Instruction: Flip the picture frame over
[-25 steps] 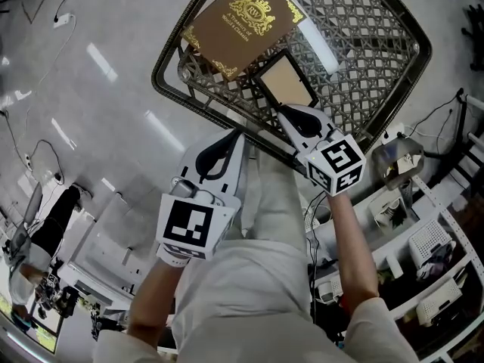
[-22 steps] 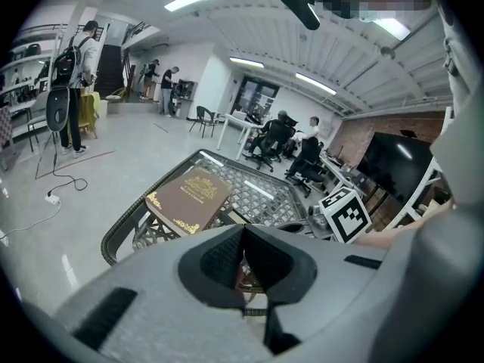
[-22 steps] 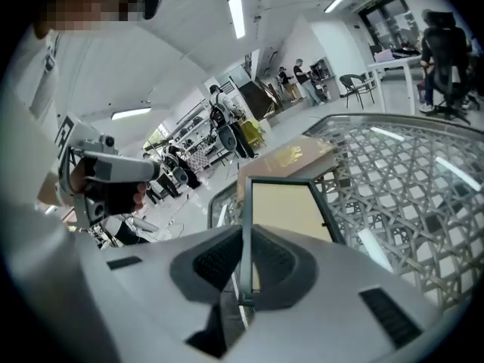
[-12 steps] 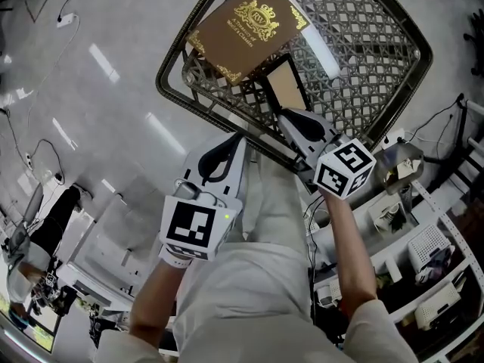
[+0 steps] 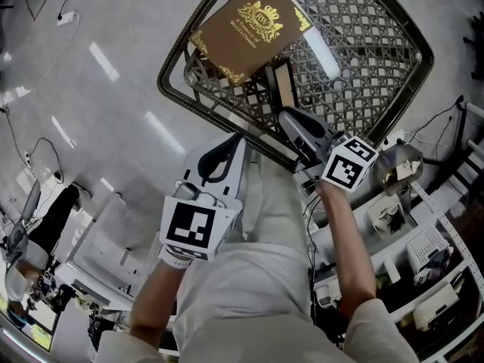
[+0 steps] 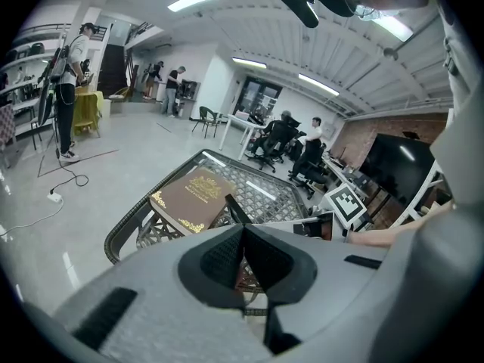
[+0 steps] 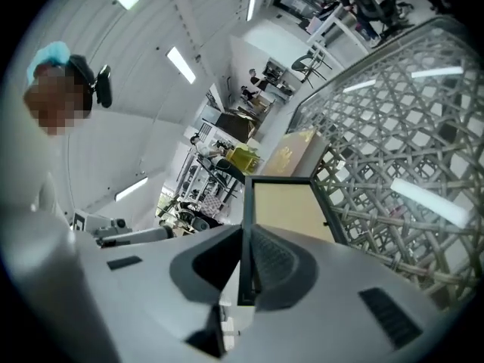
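The picture frame (image 5: 283, 86), black-edged with a tan panel, stands tilted up on its edge over the wicker lattice table (image 5: 171, 89). My right gripper (image 5: 292, 121) is shut on its near edge. In the right gripper view the frame (image 7: 291, 207) rises straight out from between the closed jaws of the right gripper (image 7: 246, 277), tan side to the right. My left gripper (image 5: 228, 147) hangs just off the table's near rim, shut with nothing in it. From the left gripper (image 6: 242, 257) view the frame (image 6: 233, 207) shows as a thin dark strip.
A brown book with gold print (image 5: 249, 26) lies on the table beside the frame, also seen as the book (image 6: 192, 197). Shelving with boxes and cables (image 5: 423, 248) stands to the right. A cable and plug (image 5: 62, 20) lie on the floor at the left. People and office chairs are far off.
The frame went from lying flat, tan side up, to standing nearly on edge as my right gripper rolled with it. The left gripper stayed put.
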{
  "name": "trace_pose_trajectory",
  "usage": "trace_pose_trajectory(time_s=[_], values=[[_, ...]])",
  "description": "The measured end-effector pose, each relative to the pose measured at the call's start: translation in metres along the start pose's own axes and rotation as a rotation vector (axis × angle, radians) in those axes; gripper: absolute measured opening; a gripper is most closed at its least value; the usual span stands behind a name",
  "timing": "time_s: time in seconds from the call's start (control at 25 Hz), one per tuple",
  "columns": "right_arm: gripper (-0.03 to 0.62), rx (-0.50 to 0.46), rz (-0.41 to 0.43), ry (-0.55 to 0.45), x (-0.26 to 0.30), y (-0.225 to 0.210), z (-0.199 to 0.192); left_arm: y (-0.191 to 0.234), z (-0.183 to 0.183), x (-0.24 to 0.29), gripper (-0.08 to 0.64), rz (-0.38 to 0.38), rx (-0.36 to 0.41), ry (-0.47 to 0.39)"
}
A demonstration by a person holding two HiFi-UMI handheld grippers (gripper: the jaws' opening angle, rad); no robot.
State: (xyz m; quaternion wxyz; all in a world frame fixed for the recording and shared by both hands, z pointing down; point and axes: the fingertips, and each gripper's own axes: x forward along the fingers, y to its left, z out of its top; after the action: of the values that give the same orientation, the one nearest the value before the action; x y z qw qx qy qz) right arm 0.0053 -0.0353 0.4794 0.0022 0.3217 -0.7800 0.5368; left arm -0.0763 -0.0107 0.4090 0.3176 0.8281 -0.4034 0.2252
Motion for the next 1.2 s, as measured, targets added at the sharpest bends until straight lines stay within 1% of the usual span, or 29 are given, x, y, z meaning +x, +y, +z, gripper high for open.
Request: trace_pose_trajectory(time_s=[0.32, 0.52, 0.76, 0.88, 0.96, 1.2], values=[[0.054, 0.164, 0.096, -0.053, 0.005, 0.002, 0.003, 0.006, 0.002, -0.002, 0.026, 0.009, -0.003, -0.007], [0.054, 0.243, 0.137, -0.075, 0.007, 0.0, 0.003, 0.008, 0.001, -0.003, 0.025, 0.018, -0.006, -0.007], [0.054, 0.355, 0.224, -0.126, 0.01, -0.002, 0.007, 0.01, -0.001, -0.003, 0.025, 0.025, -0.012, 0.001], [0.054, 0.43, 0.266, -0.156, 0.01, -0.002, 0.008, 0.01, -0.002, -0.001, 0.025, 0.025, -0.016, 0.003], [0.054, 0.45, 0.274, -0.169, 0.009, -0.003, 0.01, 0.009, -0.002, -0.001, 0.026, 0.025, -0.017, 0.004], [0.055, 0.464, 0.276, -0.188, 0.005, -0.006, 0.013, 0.004, 0.001, 0.003, 0.026, 0.022, -0.017, 0.001]])
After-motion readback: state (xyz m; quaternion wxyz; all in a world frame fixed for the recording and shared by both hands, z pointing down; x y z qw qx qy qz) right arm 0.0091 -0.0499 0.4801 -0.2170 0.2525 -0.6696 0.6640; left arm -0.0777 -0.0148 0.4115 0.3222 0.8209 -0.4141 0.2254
